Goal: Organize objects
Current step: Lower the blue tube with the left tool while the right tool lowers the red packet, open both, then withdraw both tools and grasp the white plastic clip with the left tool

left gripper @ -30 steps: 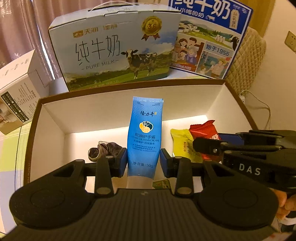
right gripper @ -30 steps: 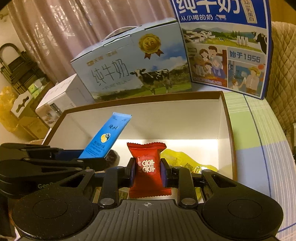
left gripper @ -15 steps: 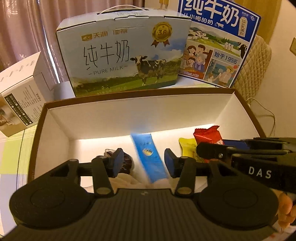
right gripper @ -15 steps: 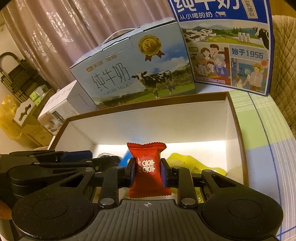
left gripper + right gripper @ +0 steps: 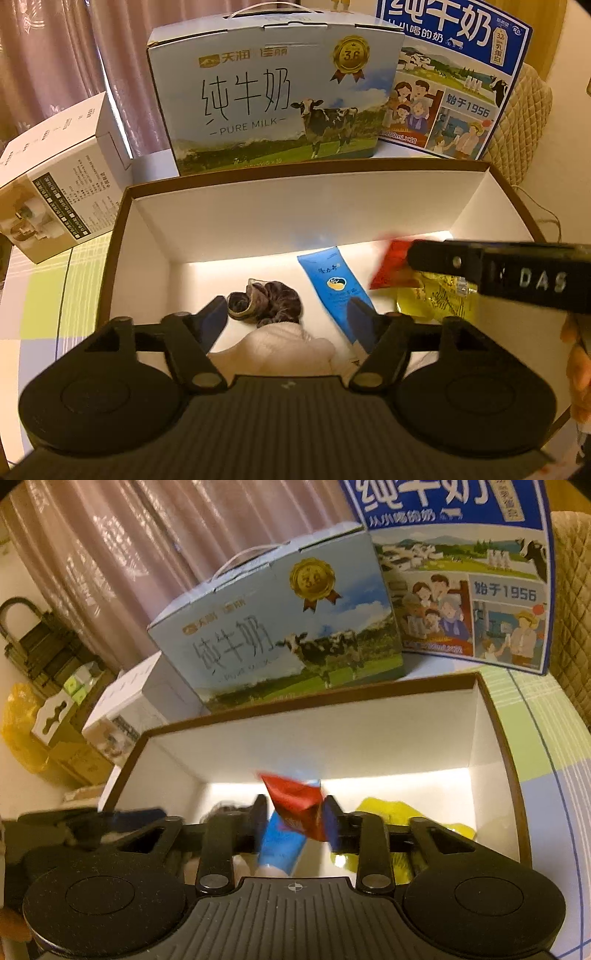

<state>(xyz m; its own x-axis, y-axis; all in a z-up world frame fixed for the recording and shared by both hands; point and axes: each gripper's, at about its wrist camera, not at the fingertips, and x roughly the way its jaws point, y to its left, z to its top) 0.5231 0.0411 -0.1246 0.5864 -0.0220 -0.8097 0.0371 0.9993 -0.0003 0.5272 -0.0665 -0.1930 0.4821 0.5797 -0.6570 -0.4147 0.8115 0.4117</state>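
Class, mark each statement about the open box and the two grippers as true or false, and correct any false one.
1. The blue tube lies flat on the floor of the box. True.
2. The left gripper is clamped on the blue tube. False: its jaws stand open with nothing between them.
3. The red packet is between the fingers of the right gripper. True, though it is blurred and the grip cannot be judged.
4. The box holds only the tube. False: a dark scrunchie, a yellow packet and a pale cloth are in it too.
5. The pure milk carton stands inside the box. False: it stands behind it.
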